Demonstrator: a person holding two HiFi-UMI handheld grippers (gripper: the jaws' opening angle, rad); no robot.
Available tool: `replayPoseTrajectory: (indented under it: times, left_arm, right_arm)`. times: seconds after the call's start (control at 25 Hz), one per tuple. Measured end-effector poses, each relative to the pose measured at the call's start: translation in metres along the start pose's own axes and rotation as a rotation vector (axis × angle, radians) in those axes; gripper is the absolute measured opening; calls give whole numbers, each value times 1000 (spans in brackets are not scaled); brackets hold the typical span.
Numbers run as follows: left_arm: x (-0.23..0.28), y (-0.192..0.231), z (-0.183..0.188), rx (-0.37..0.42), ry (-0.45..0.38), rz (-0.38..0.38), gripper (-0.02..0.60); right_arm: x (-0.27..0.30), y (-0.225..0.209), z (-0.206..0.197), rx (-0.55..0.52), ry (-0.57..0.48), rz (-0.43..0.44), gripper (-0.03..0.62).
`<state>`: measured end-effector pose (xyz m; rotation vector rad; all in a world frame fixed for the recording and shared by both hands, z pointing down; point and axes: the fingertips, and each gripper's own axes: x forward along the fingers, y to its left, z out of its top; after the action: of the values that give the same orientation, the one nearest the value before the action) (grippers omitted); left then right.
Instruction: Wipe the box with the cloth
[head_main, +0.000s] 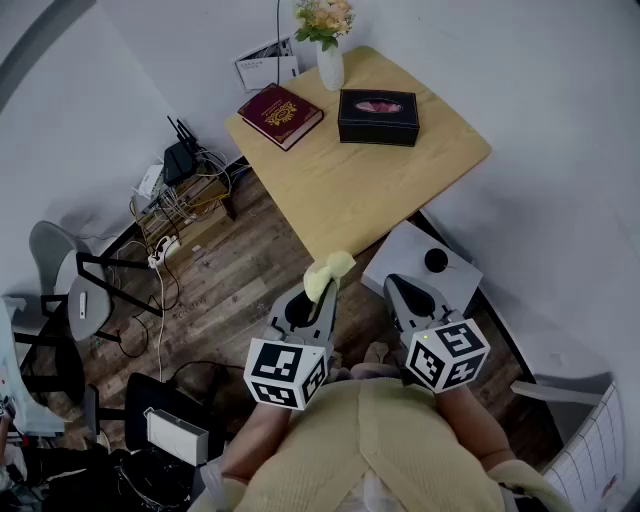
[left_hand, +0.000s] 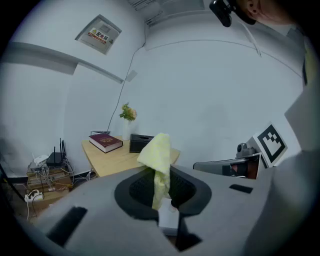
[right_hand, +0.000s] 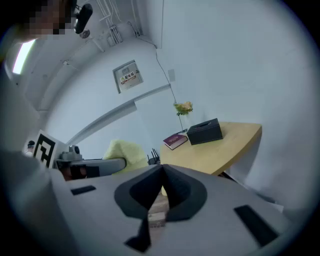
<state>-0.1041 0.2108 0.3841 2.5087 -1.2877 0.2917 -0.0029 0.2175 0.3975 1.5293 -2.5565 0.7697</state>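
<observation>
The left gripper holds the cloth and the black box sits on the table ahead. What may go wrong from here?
1. The left gripper pinches only one end of the cloth; rubbing might pull it out.
2. The vase stands close beside the box; a wide stroke could tip it.
3. Nothing steadies the box: the right gripper is shut and empty, so the box may slide.
</observation>
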Motion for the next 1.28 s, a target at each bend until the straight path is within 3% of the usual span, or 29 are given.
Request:
replayPoseTrajectory:
  times: [0.6, 0.92, 1.28]
  left_arm:
    - [35, -26, 2, 19, 15, 17, 50]
    - [53, -1, -2, -28, 33, 70, 49]
    - [112, 32, 16, -24, 29, 18, 49]
  right_arm:
    - [-2, -40, 12, 3, -17, 7, 31]
    - [4, -68, 12, 41, -8, -47, 30]
    - [41, -103, 33, 47, -19, -127, 31]
